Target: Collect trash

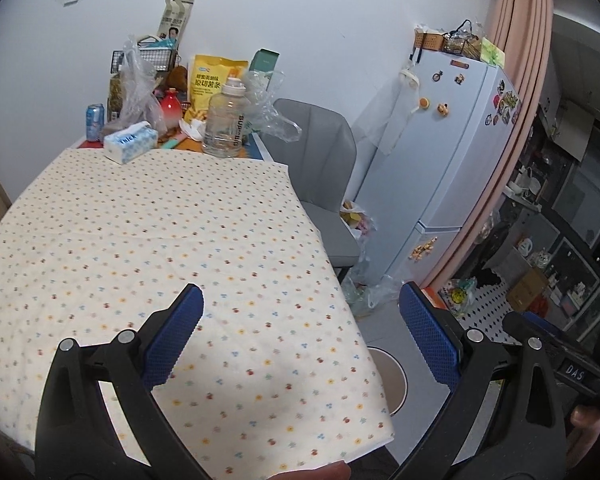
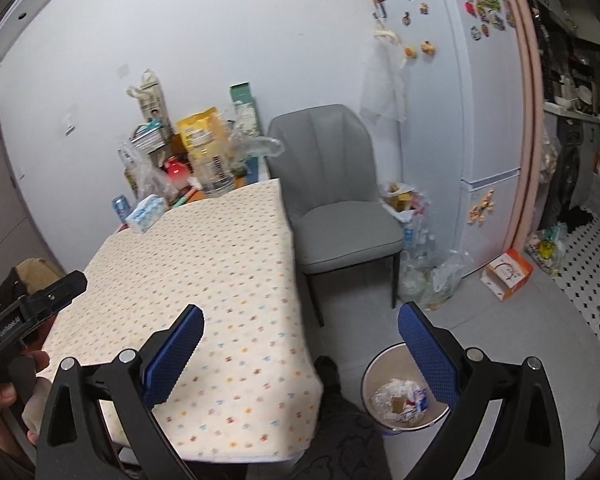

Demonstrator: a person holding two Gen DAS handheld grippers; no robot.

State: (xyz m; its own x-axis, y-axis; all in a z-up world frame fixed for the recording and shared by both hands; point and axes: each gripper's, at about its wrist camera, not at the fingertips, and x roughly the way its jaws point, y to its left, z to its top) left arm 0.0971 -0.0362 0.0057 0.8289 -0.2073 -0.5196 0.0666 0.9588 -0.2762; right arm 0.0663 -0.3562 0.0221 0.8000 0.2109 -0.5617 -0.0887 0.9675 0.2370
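Both tongs (image 1: 300, 320) (image 2: 300, 340) gape empty; bin (image 2: 374, 376) seemingly holds wrappers.

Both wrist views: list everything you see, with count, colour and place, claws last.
Table: one, dotted cream cloth, centre.
Tissue pack: one, blue-white, far end of the table.
Bottle: one, clear, far end.
Can: one, blue, far left.
Snack bag: one, yellow, by the wall.
Chair: one, grey, right of the table.
Fridge: one, white, with magnets.
Bin: one, white, on the floor, trash inside.
Box: one, orange-white, on the floor.
Left claw: open, empty.
Right claw: open, empty.
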